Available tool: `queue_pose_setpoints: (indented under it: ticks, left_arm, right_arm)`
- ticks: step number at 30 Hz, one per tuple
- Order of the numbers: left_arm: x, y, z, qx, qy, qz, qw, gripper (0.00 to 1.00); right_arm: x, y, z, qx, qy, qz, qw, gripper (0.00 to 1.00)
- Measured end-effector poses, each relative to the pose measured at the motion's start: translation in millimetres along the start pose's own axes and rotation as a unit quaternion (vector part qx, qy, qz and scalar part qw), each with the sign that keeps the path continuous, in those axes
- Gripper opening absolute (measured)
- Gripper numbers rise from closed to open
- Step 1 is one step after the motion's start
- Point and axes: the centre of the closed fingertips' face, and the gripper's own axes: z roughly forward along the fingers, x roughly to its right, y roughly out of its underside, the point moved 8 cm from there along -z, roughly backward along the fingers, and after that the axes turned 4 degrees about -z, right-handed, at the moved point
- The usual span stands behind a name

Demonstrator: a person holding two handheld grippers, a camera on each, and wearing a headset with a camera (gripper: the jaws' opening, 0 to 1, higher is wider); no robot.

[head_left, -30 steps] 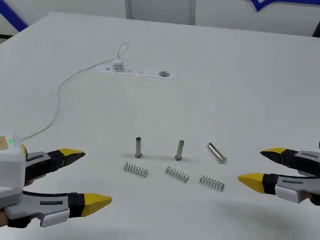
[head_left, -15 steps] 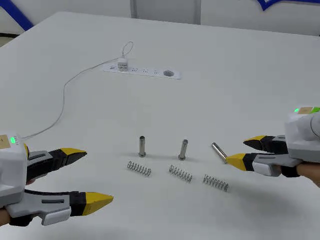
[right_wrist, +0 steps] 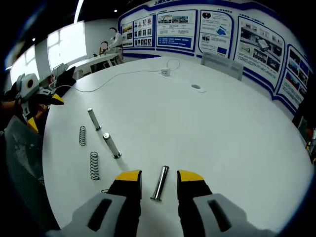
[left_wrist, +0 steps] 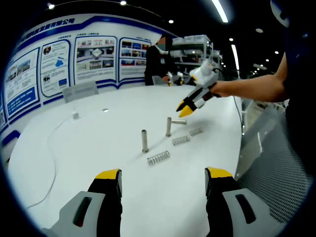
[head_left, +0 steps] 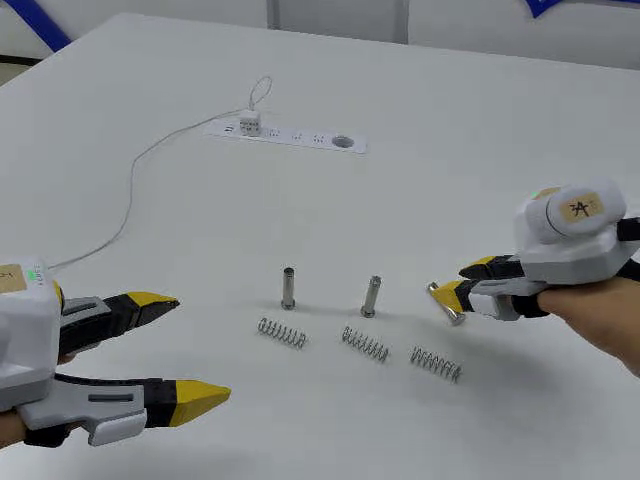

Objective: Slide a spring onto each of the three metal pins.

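The right gripper has its jaws apart on either side of the lying pin — not clamped; the left gripper hovers, jaws spread wide — holding nothing.

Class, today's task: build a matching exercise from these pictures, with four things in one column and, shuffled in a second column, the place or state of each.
Things (pins named as in the head view)
1. leftmost pin
2. rightmost pin
3. power strip
4. left tongs

Places and states
A. open, holding nothing
B. lying flat between the jaws of the open right tongs
C. far across the table, with a white plug in it
D. standing upright

Pairs: 1-D, 2-B, 3-C, 4-A
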Motion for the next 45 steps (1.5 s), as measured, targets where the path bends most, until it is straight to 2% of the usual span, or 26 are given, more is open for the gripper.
queue_pose_setpoints:
  ticks: [13, 23, 29, 45]
  left_arm:
    - [-3.1, 2.1, 0.1, 0.002, 0.003, -0.004, 1.0, 0.69]
    - [-4.1, 4.4, 0.0, 0.002, 0.005, -0.008, 1.0, 0.68]
    - [-4.7, 4.7, -0.8, 0.002, 0.005, -0.009, 0.9999, 0.68]
    - [-3.1, 4.0, 0.7, -0.001, 0.007, -0.008, 0.9999, 0.67]
  right_arm:
    - [3.4, -3.7, 20.6, -0.038, 0.014, 0.019, 0.999, 0.22]
    - [2.9, 1.7, 32.6, -0.074, 0.012, 0.032, 0.9967, 0.17]
    - [4.3, 2.8, 37.2, -0.087, 0.011, 0.039, 0.9954, 0.16]
    - [5.1, 1.2, 36.1, -0.101, 0.012, 0.057, 0.9932, 0.09]
